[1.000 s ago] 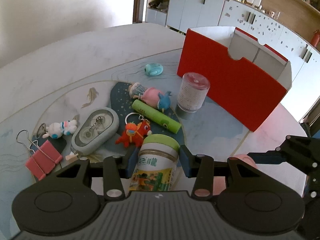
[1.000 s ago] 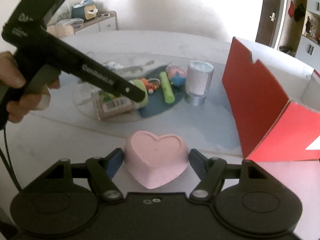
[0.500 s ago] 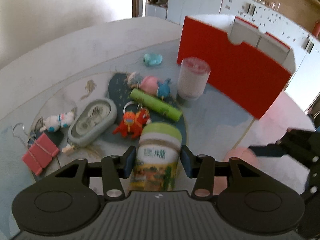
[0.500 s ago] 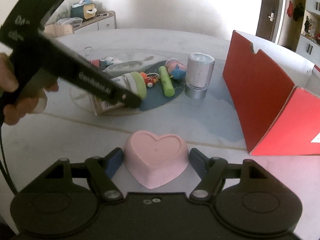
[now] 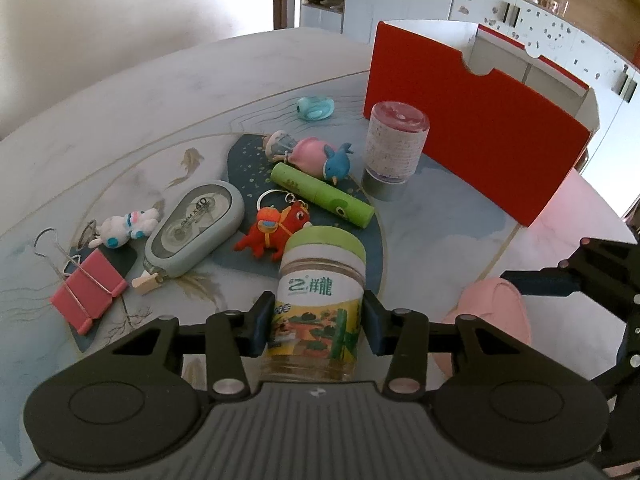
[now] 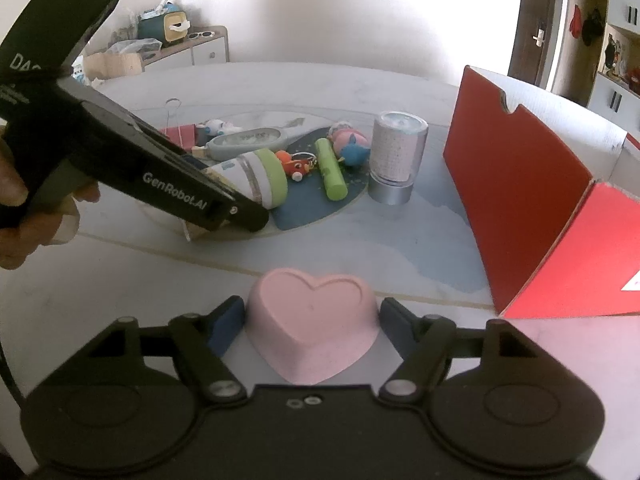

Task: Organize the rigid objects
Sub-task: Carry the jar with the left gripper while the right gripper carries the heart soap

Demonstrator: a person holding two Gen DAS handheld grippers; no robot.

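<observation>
Jar (image 5: 320, 304) clamped in left gripper (image 5: 318, 322), tilted, seems off table. Pink heart (image 6: 314, 320) pinched in right gripper (image 6: 312, 320). Carry both over red box (image 5: 476, 136) wall, release low, one by one.

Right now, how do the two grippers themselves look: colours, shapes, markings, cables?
Both grippers are matte black plastic. The left gripper has angular linkage arms with silver pivot screws, two round discs, a ribbed centre panel and dark blue pads on the jaws. The right gripper looks the same but has a smooth centre. White "GenRobot.AI" lettering runs along the left one's side. A thin black cable hangs at its handle.
</observation>
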